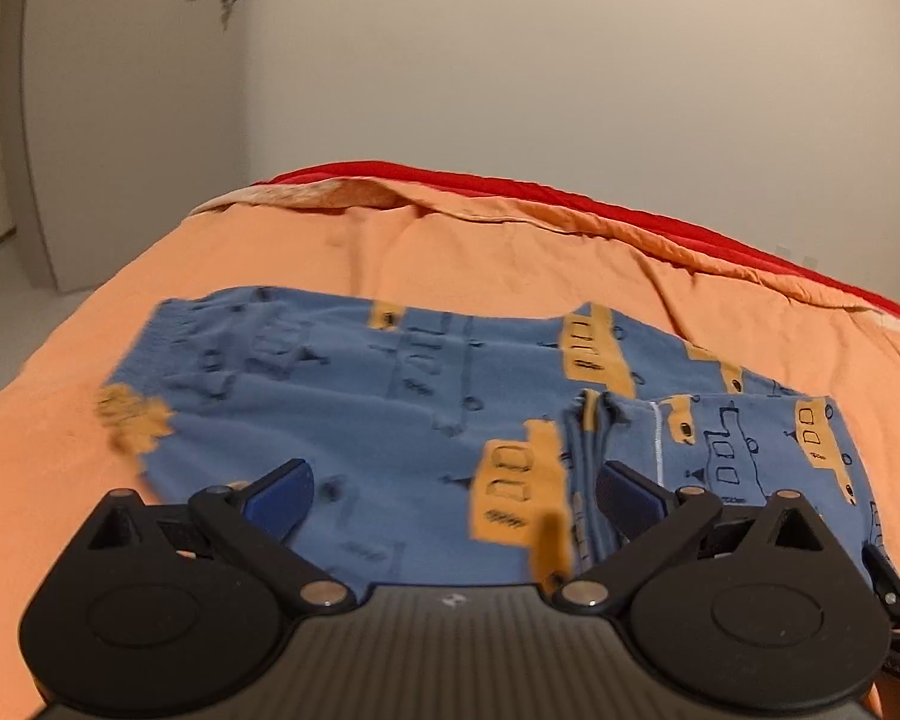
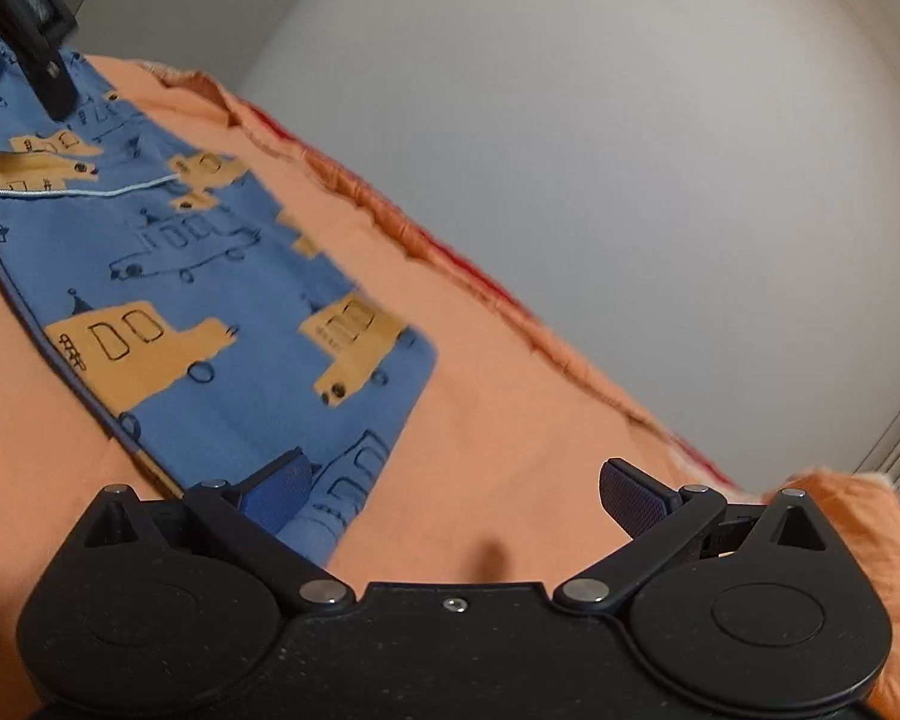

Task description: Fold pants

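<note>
Blue pants (image 1: 354, 396) printed with orange vehicles lie flat on an orange bed cover (image 1: 480, 246), with one part folded back over the rest at the right. My left gripper (image 1: 453, 498) hovers open just above the near edge of the pants, nothing between its blue pads. In the right wrist view the same pants (image 2: 210, 276) stretch from upper left to the folded end near my right gripper (image 2: 450, 498), which is open; its left pad (image 2: 279, 495) is over the pants' corner and its right pad over bare cover. The left gripper's body (image 2: 24, 18) shows at top left.
The bed cover (image 2: 510, 420) spreads around the pants, with a red sheet edge (image 1: 630, 210) along the far side by a pale wall. A white door (image 1: 126, 108) with a black handle stands at the far left. An orange pillow or bunched cover (image 2: 858, 516) lies at the right.
</note>
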`<state>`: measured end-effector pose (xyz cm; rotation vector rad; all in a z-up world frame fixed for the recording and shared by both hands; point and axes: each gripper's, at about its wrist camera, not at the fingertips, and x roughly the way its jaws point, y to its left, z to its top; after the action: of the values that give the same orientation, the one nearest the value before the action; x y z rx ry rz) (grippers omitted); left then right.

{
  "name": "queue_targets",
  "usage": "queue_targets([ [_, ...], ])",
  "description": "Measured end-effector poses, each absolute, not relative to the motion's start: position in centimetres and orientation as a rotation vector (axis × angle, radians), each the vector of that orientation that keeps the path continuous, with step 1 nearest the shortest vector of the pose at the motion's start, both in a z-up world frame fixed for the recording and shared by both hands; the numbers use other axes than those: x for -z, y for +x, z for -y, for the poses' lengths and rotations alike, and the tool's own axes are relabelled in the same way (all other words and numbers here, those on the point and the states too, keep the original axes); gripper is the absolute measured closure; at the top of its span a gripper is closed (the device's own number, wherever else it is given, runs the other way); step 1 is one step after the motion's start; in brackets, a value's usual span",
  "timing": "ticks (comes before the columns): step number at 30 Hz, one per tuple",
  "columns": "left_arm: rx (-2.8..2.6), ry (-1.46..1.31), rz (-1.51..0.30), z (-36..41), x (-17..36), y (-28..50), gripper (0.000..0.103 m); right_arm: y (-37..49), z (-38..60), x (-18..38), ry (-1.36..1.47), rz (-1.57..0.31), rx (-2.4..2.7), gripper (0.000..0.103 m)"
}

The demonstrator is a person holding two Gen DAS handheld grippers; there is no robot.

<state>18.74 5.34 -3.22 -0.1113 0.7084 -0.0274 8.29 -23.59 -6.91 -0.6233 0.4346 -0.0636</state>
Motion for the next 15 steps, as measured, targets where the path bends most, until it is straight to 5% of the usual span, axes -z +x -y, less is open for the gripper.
queue_targets([
  [7,-0.090,-0.257,-0.742,-13.3,3.4,16.6,0.000,9.3,21.4,2.7,-0.510,-0.378,-0.129,0.001],
  [15,-0.198,-0.480,-0.729,-20.3,3.6,18.9,0.000,14.7,15.8,0.6,-0.548,-0.573,-0.453,0.001],
])
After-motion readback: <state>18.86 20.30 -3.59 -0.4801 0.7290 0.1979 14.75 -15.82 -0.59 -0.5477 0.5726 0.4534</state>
